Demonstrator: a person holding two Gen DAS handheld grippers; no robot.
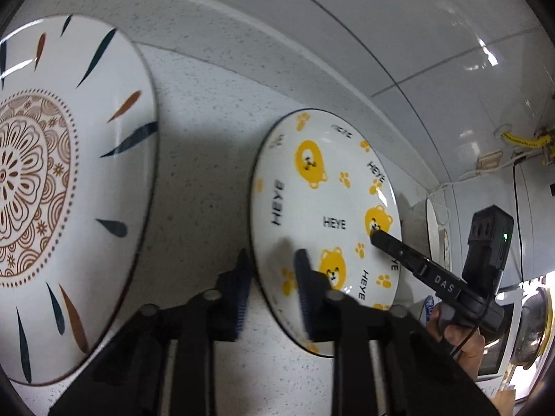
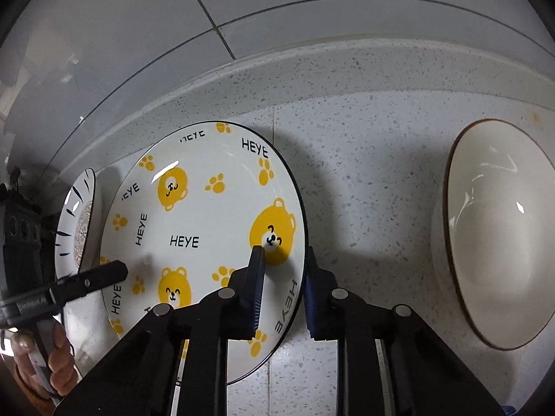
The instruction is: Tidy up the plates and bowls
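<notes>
A white plate with yellow bears and "HEYE" lettering rests on the speckled counter. My left gripper straddles its left rim, one finger on each side, jaws apart. My right gripper straddles its right rim the same way, also apart. A larger plate with a brown mandala and leaf marks lies to the left; its edge shows in the right wrist view. A plain cream bowl sits to the right. Each view shows the other gripper reaching over the bear plate.
A raised speckled ledge and a grey tiled wall stand behind the dishes. At the far right of the left wrist view are a white appliance, cables and a metal bowl.
</notes>
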